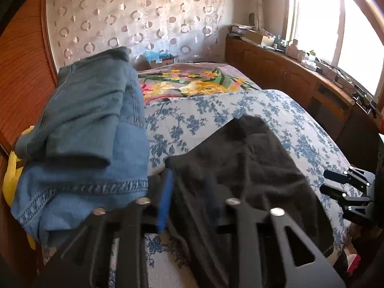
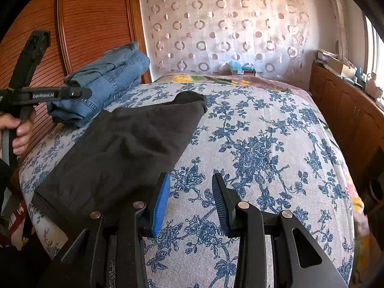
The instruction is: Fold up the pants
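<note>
Dark grey folded cloth pants (image 2: pixel 124 144) lay on blue-floral bedsheet (image 2: pixel 264 132). Right gripper (image 2: pixel 190 201) narrowly parted, empty. Left gripper (image 1: pixel 189 204) parted above pants, gripping nothing.

A bed (image 2: pixel 264 144) fills the room under a grey cover with blue flowers, a brighter floral blanket (image 1: pixel 192 81) beyond it. A sheer curtain (image 2: pixel 228 24) with ring patterns covers the far wall. Ribbed wooden wardrobe doors (image 2: pixel 91 24) stand left; low wooden cabinets (image 1: pixel 276 67), cluttered on top, run beneath a glaring window (image 1: pixel 319 19).
</note>
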`<state>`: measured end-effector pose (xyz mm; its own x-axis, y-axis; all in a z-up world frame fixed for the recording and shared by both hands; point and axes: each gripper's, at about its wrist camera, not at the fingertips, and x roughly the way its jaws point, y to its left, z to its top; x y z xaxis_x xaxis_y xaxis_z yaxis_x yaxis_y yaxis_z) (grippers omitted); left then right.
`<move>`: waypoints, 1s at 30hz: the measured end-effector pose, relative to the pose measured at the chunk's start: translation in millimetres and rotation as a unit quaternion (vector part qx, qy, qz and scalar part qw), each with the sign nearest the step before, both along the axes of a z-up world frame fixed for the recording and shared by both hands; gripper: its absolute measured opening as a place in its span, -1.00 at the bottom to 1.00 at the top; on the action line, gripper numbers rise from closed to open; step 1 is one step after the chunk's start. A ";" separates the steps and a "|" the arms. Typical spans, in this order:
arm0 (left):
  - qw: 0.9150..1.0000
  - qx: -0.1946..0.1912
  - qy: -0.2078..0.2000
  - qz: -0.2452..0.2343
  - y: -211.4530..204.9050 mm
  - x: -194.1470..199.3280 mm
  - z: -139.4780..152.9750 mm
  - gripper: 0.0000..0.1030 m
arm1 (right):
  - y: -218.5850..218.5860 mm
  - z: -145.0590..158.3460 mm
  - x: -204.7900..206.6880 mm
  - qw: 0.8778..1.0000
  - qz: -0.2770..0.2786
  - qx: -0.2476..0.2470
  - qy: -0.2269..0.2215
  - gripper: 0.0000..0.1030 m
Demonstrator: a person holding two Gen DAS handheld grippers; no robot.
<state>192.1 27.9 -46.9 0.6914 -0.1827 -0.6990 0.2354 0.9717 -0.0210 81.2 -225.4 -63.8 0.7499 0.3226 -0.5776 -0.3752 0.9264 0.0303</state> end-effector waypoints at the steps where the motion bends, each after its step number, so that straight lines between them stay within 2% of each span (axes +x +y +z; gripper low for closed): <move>1: 1.000 -0.002 0.000 0.000 0.7 -1.3 -3.0 -0.20 | 0.0 -0.2 0.2 1.000 0.000 0.000 0.000 -0.27; 3: 1.000 -0.003 0.003 -0.001 1.4 -4.8 -7.8 -0.08 | 0.3 -0.7 0.5 1.000 0.000 -0.001 0.001 -0.27; 7: 1.000 -0.015 0.003 -0.010 -2.7 -16.7 -16.4 0.47 | 0.2 -0.8 0.7 1.000 0.000 -0.001 0.001 -0.27; 8: 1.000 -0.019 0.005 -0.013 -4.0 -19.4 -19.4 0.53 | 0.3 -0.7 0.5 1.000 0.001 0.000 0.001 -0.27; 18: 0.999 -0.037 0.005 -0.022 -4.3 -38.8 -33.8 0.56 | 3.0 -1.0 0.3 1.000 -0.005 -0.014 0.001 -0.27; 25: 0.999 -0.034 0.001 -0.015 -0.6 -45.2 -36.2 0.53 | 12.7 14.4 8.0 0.999 0.019 -0.026 0.008 -0.26; 27: 0.999 -0.034 0.000 -0.013 0.7 -44.8 -35.4 0.52 | 14.4 19.5 16.6 0.999 0.025 -0.025 0.010 0.00; 30: 0.999 -0.032 -0.001 -0.009 3.0 -43.0 -34.2 0.52 | 18.5 24.2 39.8 0.999 0.031 -0.027 0.020 0.02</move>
<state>149.1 30.9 -81.1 0.6885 -0.2388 -0.6848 0.2528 0.9640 -0.0820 121.0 -207.0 -39.6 0.7059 0.3348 -0.6242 -0.4310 0.9023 -0.0034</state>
